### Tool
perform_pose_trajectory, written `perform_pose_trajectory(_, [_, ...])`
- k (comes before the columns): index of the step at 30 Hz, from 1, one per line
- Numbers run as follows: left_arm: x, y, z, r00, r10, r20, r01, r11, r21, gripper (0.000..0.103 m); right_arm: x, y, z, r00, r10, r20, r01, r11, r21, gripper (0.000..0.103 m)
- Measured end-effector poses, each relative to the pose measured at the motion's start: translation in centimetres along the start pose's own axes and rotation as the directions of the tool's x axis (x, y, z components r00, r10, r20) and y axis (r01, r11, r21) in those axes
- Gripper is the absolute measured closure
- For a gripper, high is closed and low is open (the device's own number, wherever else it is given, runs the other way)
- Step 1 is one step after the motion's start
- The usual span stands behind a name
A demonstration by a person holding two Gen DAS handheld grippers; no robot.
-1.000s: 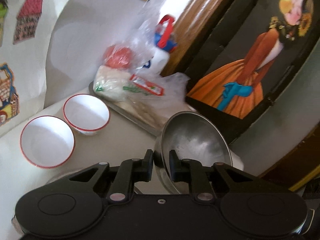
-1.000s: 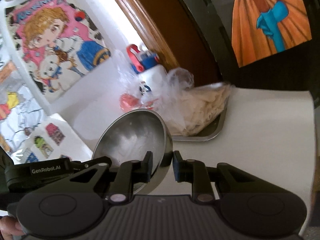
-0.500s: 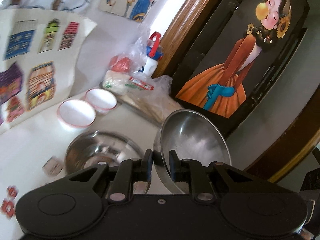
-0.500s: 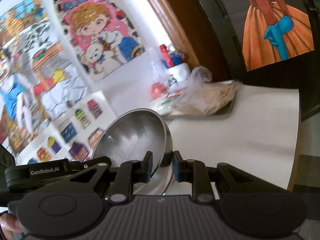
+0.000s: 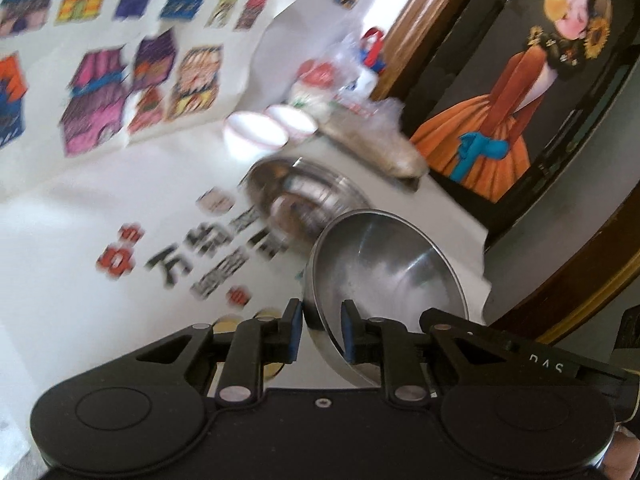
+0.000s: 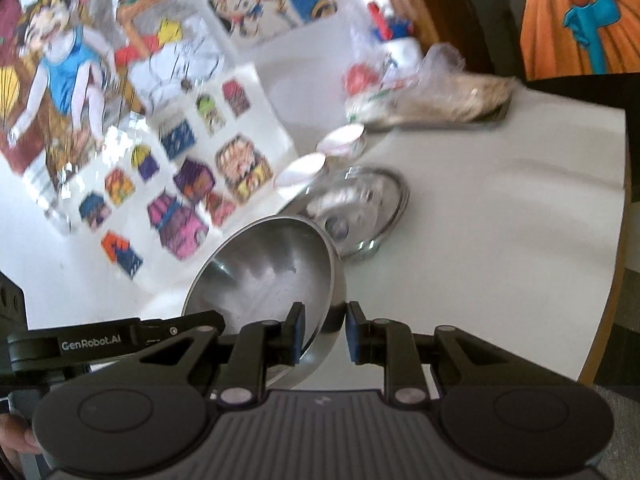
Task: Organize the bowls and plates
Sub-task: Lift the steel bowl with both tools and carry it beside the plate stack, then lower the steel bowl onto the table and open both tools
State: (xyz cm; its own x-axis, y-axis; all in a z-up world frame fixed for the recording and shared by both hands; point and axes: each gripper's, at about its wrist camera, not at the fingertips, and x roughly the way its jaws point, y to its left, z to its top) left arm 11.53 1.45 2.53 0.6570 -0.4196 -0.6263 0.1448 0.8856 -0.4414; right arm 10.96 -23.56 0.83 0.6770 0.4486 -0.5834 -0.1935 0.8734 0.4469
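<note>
Both grippers hold one steel bowl (image 5: 384, 264) by its rim, lifted above the white table (image 6: 520, 240). My left gripper (image 5: 320, 328) is shut on the bowl's left rim. My right gripper (image 6: 322, 332) is shut on its right rim; the same bowl shows in the right wrist view (image 6: 268, 272). A second steel bowl (image 5: 304, 196) sits on the table beyond, also in the right wrist view (image 6: 360, 204). Two white bowls with red rims (image 5: 256, 134) (image 5: 294, 122) stand side by side behind it, and show in the right wrist view (image 6: 302, 168) (image 6: 344, 140).
A metal tray with plastic food bags (image 5: 372, 144) and a white bottle with a red handle (image 5: 370, 60) stand at the table's back. Cartoon posters (image 6: 120, 80) cover the wall at left. A dark painted panel (image 5: 520, 100) stands at right. The table's edge (image 6: 612, 280) is at right.
Both grippers have pulled back and up with the steel bowl. The bowls on the table look smaller and farther, and more of the table and posters shows.
</note>
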Motion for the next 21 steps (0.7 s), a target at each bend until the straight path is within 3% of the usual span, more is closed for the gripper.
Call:
perform_pose_trajectory(12, [1.1,2.0,-1.3,0.994,0.043,-0.103,-0.044,0.999,-0.01,0.082,2.1,-0.3,-1.2,0.995,-0.004,-0.101,0.005,1.0,0.009,0.078])
perform_pose_trajectory(17, [2.1,2.4,-1.0,0.991,0.039,-0.126,-0.042,0.999,-0.014,0.081,2.9,-0.5,-0.8,0.994,0.005,-0.113,-0.005,1.0,0.006,0.074])
perform_pose_trajectory(21, [2.3,2.7,-0.6,0.992,0.022,-0.126,-0.023,1.0,-0.013,0.079,3.4,-0.8,-0.7,0.992,0.041,-0.117,-0.039,0.999,0.019,0.066])
